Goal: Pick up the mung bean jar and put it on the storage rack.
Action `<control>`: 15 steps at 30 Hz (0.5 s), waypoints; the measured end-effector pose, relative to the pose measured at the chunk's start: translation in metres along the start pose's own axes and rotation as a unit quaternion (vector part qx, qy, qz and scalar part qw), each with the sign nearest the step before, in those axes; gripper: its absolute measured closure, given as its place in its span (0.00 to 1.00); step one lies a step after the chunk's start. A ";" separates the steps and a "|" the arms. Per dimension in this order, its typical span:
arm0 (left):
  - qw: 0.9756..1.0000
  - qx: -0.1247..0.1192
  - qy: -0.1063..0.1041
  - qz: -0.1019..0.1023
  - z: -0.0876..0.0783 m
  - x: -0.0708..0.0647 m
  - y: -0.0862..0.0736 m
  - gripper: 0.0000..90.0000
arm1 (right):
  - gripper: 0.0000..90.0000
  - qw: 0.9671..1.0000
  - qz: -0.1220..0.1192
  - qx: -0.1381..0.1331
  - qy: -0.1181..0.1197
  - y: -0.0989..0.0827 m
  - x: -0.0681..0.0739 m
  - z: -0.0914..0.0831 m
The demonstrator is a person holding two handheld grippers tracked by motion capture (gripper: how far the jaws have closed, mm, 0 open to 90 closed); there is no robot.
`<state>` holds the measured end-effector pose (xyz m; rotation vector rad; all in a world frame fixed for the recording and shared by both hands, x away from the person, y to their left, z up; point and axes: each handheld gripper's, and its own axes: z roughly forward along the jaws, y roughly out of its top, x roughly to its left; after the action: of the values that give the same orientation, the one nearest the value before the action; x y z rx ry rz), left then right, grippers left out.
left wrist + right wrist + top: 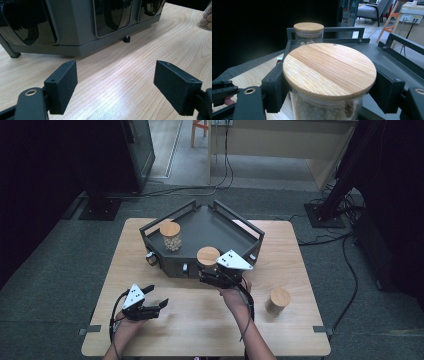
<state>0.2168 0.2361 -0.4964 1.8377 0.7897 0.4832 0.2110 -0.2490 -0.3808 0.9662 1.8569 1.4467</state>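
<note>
Wood-lidded jar (329, 75) pinched between right gripper (329, 92) jaws at tray (220, 227) edge — left gripper (122, 87) spread.

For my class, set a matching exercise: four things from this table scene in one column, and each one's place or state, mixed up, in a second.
1. left tool
2. right tool
3. jar at the tray's far left
4. jar on the bare table

a. stands alone, right of the person's arm
b. open over bare wood
c. inside the grey tray
d. shut on the jar at the tray's front

Pairs: 1-b, 2-d, 3-c, 4-a
</note>
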 end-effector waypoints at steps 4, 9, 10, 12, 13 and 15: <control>1.000 0.001 -0.001 0.001 0.000 0.000 0.000 0.21 | 0.28 1.000 0.005 -0.001 0.000 0.001 -0.002 0.001; 1.000 0.001 -0.003 0.002 0.001 0.000 0.000 0.21 | 0.28 1.000 0.006 0.000 -0.003 0.004 -0.003 0.004; 1.000 0.001 -0.003 0.001 0.000 0.000 0.000 0.21 | 0.28 1.000 0.006 0.001 -0.005 0.005 -0.003 0.005; 1.000 0.000 -0.003 0.001 0.000 0.000 0.000 0.21 | 0.28 1.000 0.006 0.002 -0.005 0.005 -0.004 0.006; 1.000 0.000 -0.003 0.000 0.000 0.000 0.000 0.21 | 0.28 1.000 0.006 0.002 -0.005 0.006 -0.004 0.007; 1.000 0.000 -0.003 0.000 0.000 0.001 0.000 0.21 | 0.28 1.000 0.006 0.001 -0.005 0.006 -0.005 0.008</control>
<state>0.2176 0.2362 -0.4965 1.8383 0.7852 0.4765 0.2209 -0.2477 -0.3767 0.9865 1.8488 1.4444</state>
